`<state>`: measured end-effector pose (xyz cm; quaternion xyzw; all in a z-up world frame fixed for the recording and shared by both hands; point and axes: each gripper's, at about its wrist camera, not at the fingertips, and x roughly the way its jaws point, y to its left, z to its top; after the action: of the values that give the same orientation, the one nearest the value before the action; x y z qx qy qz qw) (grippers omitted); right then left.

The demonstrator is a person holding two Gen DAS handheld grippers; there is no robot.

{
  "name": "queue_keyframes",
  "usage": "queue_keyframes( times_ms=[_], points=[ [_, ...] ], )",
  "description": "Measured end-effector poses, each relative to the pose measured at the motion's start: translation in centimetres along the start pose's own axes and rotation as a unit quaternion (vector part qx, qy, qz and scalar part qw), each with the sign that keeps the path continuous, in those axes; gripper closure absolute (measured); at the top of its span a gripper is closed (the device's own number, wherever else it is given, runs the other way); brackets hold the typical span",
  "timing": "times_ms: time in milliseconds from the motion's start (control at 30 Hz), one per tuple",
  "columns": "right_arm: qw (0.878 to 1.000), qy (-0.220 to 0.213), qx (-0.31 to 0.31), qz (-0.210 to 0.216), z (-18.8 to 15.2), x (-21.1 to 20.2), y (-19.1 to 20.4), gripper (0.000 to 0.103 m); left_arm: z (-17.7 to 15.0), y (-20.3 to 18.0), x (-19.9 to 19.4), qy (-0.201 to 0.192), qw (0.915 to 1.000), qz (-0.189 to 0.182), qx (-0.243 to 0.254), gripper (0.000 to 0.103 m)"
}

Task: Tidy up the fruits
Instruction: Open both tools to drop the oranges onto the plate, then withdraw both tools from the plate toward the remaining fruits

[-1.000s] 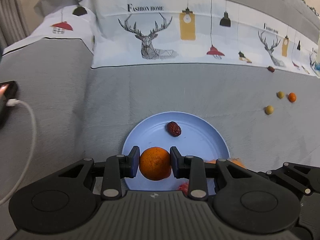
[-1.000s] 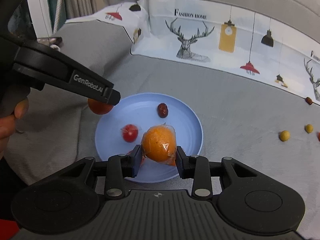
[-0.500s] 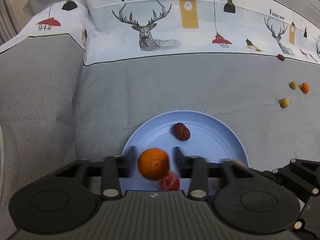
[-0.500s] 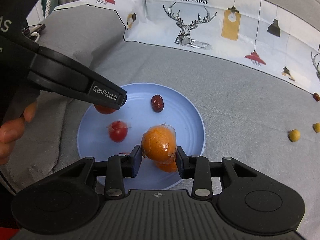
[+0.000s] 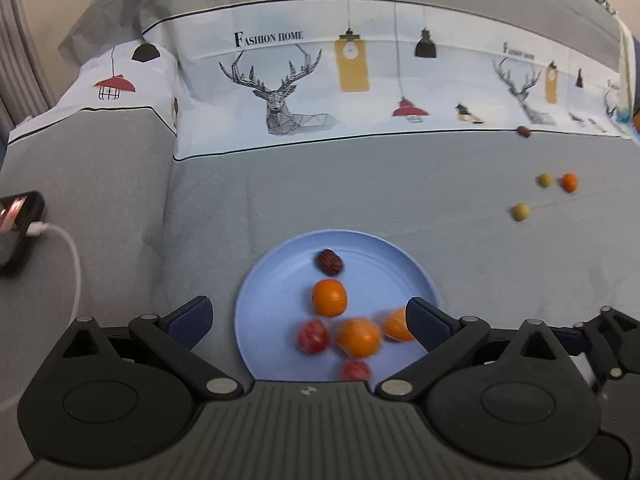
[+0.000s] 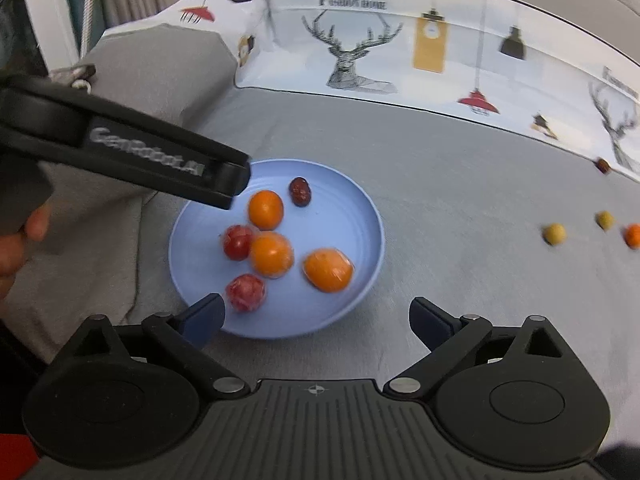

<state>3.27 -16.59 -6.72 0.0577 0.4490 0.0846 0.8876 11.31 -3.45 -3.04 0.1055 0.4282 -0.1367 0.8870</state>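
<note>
With both claws, left (image 5: 308, 320) and right (image 6: 316, 316), just spread empty above the blue plate (image 6: 360, 216) holding the released oranges (image 6: 272, 258), you lift clear before seeking the loose fruits (image 6: 554, 234) toward the sofa's right edge.

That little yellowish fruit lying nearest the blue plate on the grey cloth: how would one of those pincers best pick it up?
Probably from above, one finger on each side of the yellowish fruit across its widest middle. It is small, round and lies alone on the flat grey cloth, so a grip off its middle might squeeze it out. Either side looks clear.
</note>
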Motion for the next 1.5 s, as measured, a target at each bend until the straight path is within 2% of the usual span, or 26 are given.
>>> queue_keyframes(
  times_ms=[100, 267, 600, 867, 1500],
  points=[
    [1.000, -0.010, 0.022, 0.000, -0.4, -2.1, -0.3, 0.003, -0.7, -0.6, -2.5, -0.013, 0.9999, 0.008, -0.001, 0.000],
    [0.999, -0.029, 0.017, -0.011, -1.5, -5.1, 0.1, 0.001, -2.2, -1.2, -6.0, -0.018, 0.9996, 0.020, -0.001, 0.000],
    [0.997, -0.075, 0.006, -0.018, -3.4, -10.1, 0.5, 0.001, -5.1, -1.9, -10.0, -0.025, 0.9986, 0.046, -0.005, 0.000],
    [0.996, -0.087, 0.011, -0.026, -4.4, -11.7, 0.3, 0.001, -5.6, -2.5, -11.1, -0.030, 0.9983, 0.050, -0.004, 0.000],
    [0.995, -0.092, -0.002, -0.039, -4.1, -11.8, 1.0, 0.001, -5.2, -1.6, -10.9, -0.035, 0.9984, 0.044, -0.010, 0.000]
  ],
)
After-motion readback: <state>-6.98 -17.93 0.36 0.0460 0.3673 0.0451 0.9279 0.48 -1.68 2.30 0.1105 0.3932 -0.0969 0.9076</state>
